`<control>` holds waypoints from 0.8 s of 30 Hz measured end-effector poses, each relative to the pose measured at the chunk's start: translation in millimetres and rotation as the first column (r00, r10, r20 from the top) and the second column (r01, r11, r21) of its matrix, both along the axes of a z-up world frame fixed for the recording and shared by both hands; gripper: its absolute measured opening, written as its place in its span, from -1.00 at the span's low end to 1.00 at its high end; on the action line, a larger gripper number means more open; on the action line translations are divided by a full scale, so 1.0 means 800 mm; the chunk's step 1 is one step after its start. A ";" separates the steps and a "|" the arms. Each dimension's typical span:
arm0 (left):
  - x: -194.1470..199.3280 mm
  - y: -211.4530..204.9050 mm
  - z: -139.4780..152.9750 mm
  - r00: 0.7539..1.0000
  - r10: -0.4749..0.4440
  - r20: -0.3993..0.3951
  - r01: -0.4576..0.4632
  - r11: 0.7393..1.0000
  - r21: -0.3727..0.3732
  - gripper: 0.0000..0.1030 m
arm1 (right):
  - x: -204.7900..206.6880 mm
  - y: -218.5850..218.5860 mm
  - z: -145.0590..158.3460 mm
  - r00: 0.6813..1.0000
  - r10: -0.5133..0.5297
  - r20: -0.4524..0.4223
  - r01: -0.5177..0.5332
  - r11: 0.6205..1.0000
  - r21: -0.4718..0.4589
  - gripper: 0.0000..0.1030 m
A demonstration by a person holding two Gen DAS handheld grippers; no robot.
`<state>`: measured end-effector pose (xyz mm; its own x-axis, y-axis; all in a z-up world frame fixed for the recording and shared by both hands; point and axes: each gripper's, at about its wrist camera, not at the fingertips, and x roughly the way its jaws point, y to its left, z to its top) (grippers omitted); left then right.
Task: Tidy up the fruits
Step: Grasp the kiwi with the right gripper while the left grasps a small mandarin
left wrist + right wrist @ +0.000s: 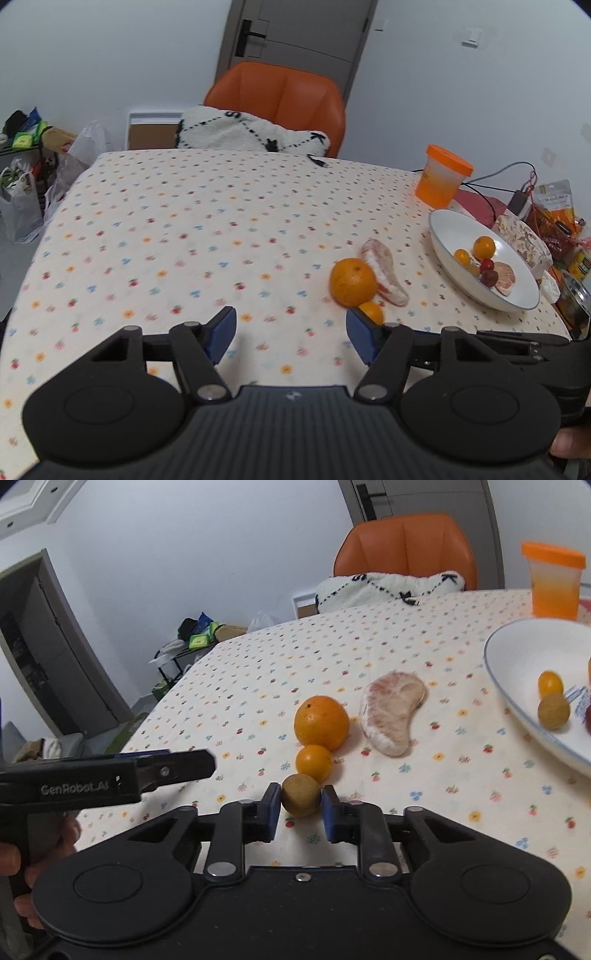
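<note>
Blue-padded fingers of the right gripper (301,805) are clamped on a small brownish-yellow round fruit (301,795), one pad pressed against each side of it, low over the flowered tablecloth (258,672). Just beyond that fruit a small orange fruit (314,762) is seen, and touching it from behind sits a large orange (321,722); the three are lined up straight ahead of the gripper. A peeled pomelo segment (392,710) is laid just to the right of the large orange. Further right, the white bowl (517,657) is found with small yellow and brownish fruits inside it, well apart from the gripper. An orange-lidded cup (553,585) is placed behind the bowl.

The left gripper (291,334) is held with its jaws parted and nothing between them, only tablecloth being visible in the gap. Its right-hand pad is positioned just in front of the small orange fruit, which is partly hidden behind it, with the large orange beyond. From the right wrist view, the left gripper is seen at the left, beside the line of fruit. An orange chair (280,92) is pushed up to the far edge of the table.
</note>
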<state>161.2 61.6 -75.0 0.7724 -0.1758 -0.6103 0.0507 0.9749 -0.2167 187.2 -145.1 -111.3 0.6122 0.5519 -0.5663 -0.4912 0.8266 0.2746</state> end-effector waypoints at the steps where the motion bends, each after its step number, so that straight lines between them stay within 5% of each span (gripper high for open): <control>1: 0.003 -0.005 0.000 1.000 -0.011 0.000 0.011 1.000 0.002 0.23 | -0.001 -0.003 0.001 1.000 -0.005 0.006 0.005 1.000 0.002 -0.58; 17: 0.032 -0.071 -0.013 0.995 -0.101 -0.008 0.101 0.994 0.033 0.03 | -0.016 -0.085 0.007 0.988 -0.155 0.020 0.154 0.987 0.035 -0.58; 22: 0.043 -0.082 -0.027 0.997 -0.067 -0.045 0.072 0.993 0.097 -0.40 | -0.023 -0.102 0.009 0.982 -0.185 0.025 0.184 0.982 0.043 -0.58; 24: 0.045 -0.081 -0.024 0.996 -0.074 -0.057 0.078 0.995 0.063 -0.57 | -0.024 -0.108 0.010 0.980 -0.195 0.030 0.193 0.980 0.050 -0.57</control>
<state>197.4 -2.8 -94.2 0.7238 -0.1915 -0.6629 0.1149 0.9808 -0.1578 168.1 -231.7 -103.2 0.7288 0.4463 -0.5193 -0.3328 0.8937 0.3009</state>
